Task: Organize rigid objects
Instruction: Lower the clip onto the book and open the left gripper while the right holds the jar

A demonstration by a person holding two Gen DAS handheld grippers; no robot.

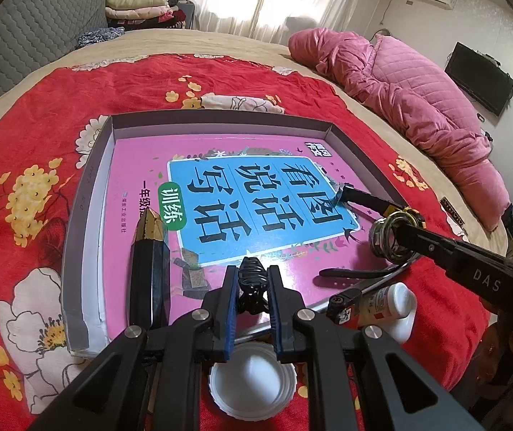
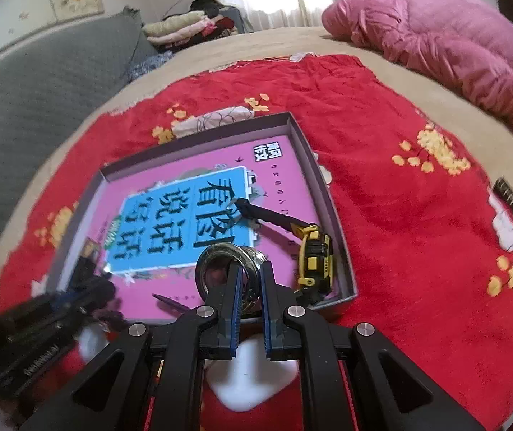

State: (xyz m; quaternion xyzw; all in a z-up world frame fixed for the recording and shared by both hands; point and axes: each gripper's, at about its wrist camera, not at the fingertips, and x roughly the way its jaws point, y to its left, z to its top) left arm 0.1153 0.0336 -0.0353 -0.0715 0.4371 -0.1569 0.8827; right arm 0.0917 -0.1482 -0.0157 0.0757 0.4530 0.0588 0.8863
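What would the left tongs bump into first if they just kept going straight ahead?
Probably the pink book lying in the shallow box. The left tongs, shut on a black hair clip, point down at its cover; how much height remains is unclear.

The right gripper (image 2: 249, 280) has its blue-padded jaws pinched on a shiny metal ring-shaped roll (image 2: 226, 264), held over the shallow grey cardboard box (image 2: 328, 197). A pink book with a blue title panel (image 2: 184, 222) lines the box, and a yellow-and-black tape measure (image 2: 315, 260) lies in its right corner, tape extended across the cover. All this sits on the red floral blanket (image 2: 400, 215) covering the bed.
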